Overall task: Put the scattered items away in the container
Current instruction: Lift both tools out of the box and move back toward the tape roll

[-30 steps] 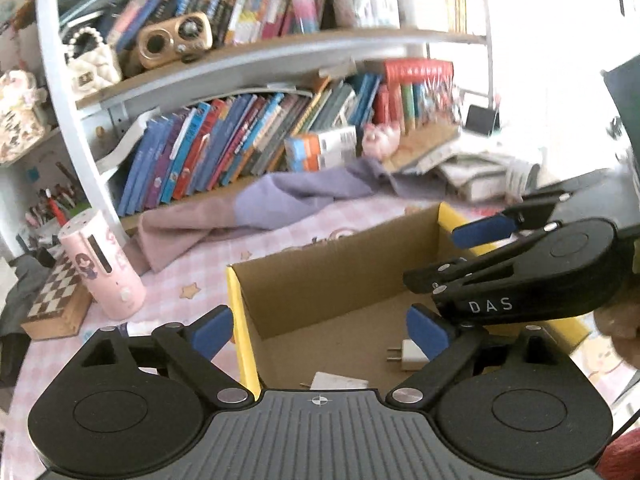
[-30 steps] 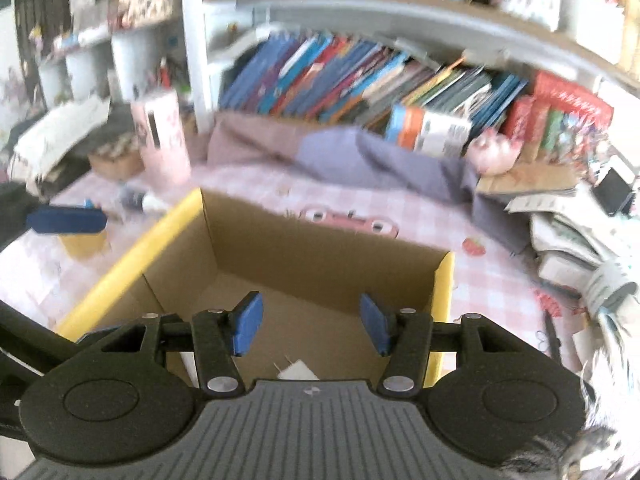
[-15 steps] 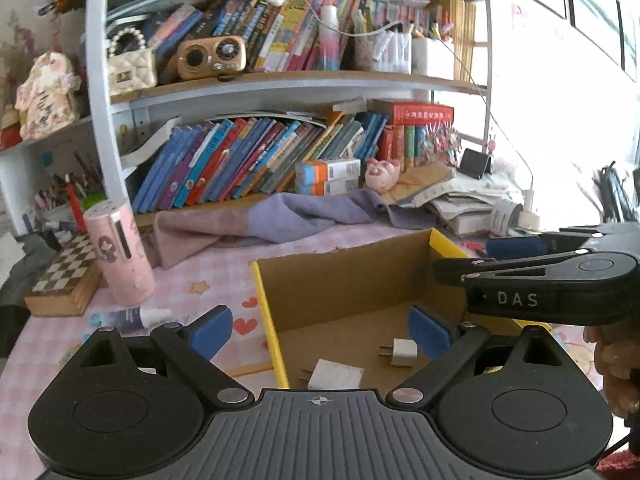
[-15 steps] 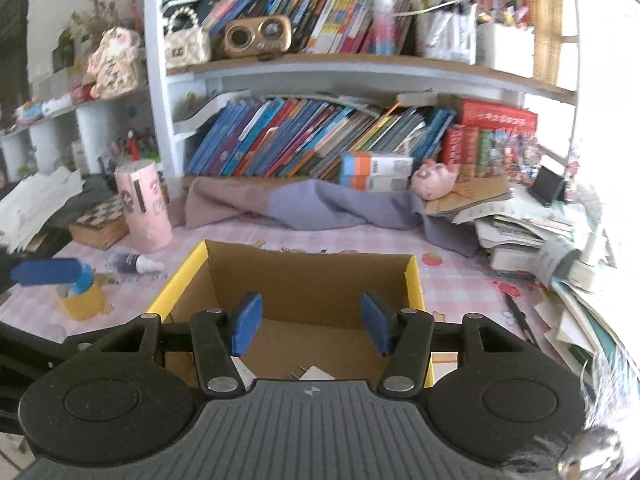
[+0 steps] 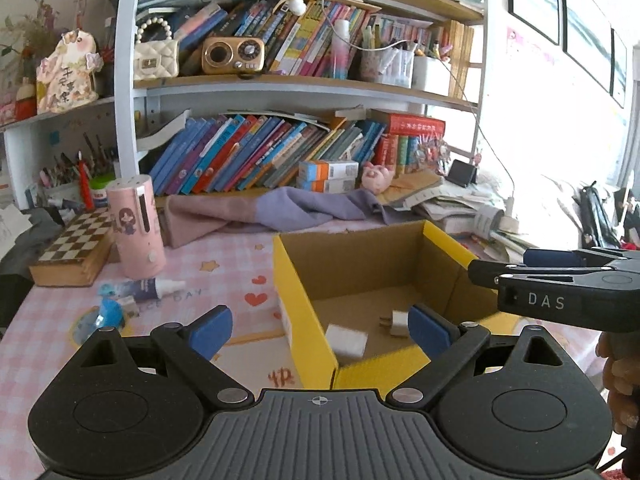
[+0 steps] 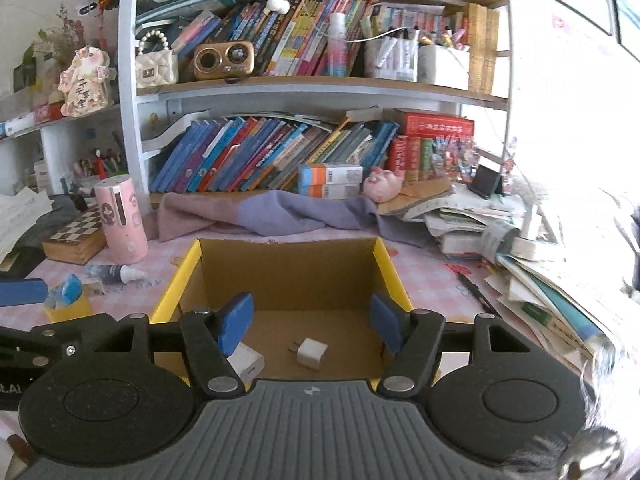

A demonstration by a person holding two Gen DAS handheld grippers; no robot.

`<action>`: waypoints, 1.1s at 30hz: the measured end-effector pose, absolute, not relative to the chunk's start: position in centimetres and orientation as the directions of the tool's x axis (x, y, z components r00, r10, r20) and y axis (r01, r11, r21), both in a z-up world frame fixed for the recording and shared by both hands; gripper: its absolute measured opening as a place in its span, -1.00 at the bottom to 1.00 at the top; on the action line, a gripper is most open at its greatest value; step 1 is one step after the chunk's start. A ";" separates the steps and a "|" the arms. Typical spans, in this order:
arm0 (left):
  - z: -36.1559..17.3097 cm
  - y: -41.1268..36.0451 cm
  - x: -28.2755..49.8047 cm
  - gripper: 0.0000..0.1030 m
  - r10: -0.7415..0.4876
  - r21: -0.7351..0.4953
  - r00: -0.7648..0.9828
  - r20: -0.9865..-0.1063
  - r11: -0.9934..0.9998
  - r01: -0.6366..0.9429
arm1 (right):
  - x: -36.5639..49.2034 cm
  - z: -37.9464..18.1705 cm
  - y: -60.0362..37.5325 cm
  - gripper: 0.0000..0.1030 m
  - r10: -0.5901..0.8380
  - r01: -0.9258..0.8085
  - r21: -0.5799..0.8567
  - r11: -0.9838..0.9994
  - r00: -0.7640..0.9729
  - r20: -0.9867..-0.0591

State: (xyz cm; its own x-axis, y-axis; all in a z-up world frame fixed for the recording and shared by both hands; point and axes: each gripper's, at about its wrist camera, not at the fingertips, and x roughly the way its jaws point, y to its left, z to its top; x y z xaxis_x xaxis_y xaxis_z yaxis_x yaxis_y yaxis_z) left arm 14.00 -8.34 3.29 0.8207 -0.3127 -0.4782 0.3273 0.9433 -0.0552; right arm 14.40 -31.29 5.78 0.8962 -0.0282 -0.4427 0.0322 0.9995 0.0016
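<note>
Left gripper [image 5: 320,330]: nearest in the left wrist view, black with blue pads; jaws spread and holding nothing, straddling the box's near left corner.
Right gripper [image 6: 314,322]: black with blue pads; jaws spread and holding nothing, over the box's near edge. Seen from the left wrist view, its side reads "DAS".
Cardboard box [image 6: 288,276]: open top, brown inside, yellow rim, on the bench between the two grippers.
White plug adapter [image 6: 310,353]: small cube with two metal prongs, lying on the box floor.
White block [image 5: 346,340]: flat, white, on the box floor near its left wall.
Small bottle [image 5: 150,289]: dark label, white cap, lying on its side on the bench left of the box.
Bench [image 5: 224,264]: pink checked cover with hearts, stars and the letters "DAY".
Pink cylinder [image 5: 136,226]: upright, far left, printed with a cartoon girl.
Chessboard box [image 5: 72,250]: just left of the pink cylinder.
Bookshelf [image 6: 280,92]: farthest, crowded with leaning books; a gold radio [image 6: 224,60] on the upper shelf.
</note>
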 end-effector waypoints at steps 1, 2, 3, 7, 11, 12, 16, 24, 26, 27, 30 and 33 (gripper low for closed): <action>3.2 -8.0 13.5 0.87 -0.316 -0.056 0.819 -0.478 0.942 0.330 | 13.8 5.7 -31.0 0.23 -0.040 0.044 -0.001 0.999 0.895 -0.444; 3.0 -7.6 13.0 0.88 -0.317 -0.056 0.819 -0.477 0.942 0.332 | 13.3 5.6 -30.6 0.24 -0.050 0.055 -0.003 0.998 0.895 -0.444; 2.8 -7.2 12.5 0.88 -0.317 -0.053 0.819 -0.478 0.941 0.334 | 12.6 5.5 -30.2 0.25 -0.062 0.066 -0.005 0.998 0.894 -0.443; 2.0 -5.6 10.9 0.88 -0.305 -0.040 0.813 -0.496 0.943 0.330 | 10.2 4.6 -28.6 0.26 -0.089 0.093 -0.014 0.996 0.888 -0.450; 1.2 -3.8 9.4 0.88 -0.302 -0.048 0.799 -0.520 0.944 0.326 | 8.0 3.6 -26.8 0.27 -0.100 0.110 -0.005 0.994 0.877 -0.470; 1.0 -3.4 9.1 0.88 -0.300 -0.047 0.795 -0.528 0.944 0.325 | 7.5 3.3 -26.4 0.28 -0.100 0.113 -0.003 0.994 0.874 -0.476; 0.8 -2.2 7.9 0.88 -0.283 -0.033 0.789 -0.545 0.948 0.317 | 6.2 2.4 -25.0 0.28 -0.096 0.119 0.014 0.993 0.858 -0.505; 0.1 0.2 6.5 0.88 -0.219 -0.003 0.787 -0.577 0.964 0.266 | 5.8 1.5 -22.1 0.35 -0.033 0.070 0.045 0.997 0.831 -0.556; -0.2 0.8 6.4 0.88 -0.203 -0.001 0.780 -0.592 0.968 0.251 | 6.0 1.3 -21.3 0.38 -0.010 0.043 0.044 0.998 0.821 -0.571; -0.3 1.1 6.3 0.88 -0.196 0.001 0.778 -0.597 0.970 0.245 | 6.1 1.2 -20.9 0.41 0.003 0.027 0.043 0.999 0.816 -0.578; -0.4 1.9 6.0 0.88 -0.176 0.005 0.777 -0.605 0.974 0.225 | 6.4 0.9 -19.6 0.44 0.041 -0.018 0.044 0.999 0.797 -0.603; -0.4 2.8 5.6 0.88 -0.163 0.001 0.781 -0.603 0.979 0.205 | 6.5 0.7 -18.5 0.44 0.064 -0.050 0.040 0.998 0.785 -0.617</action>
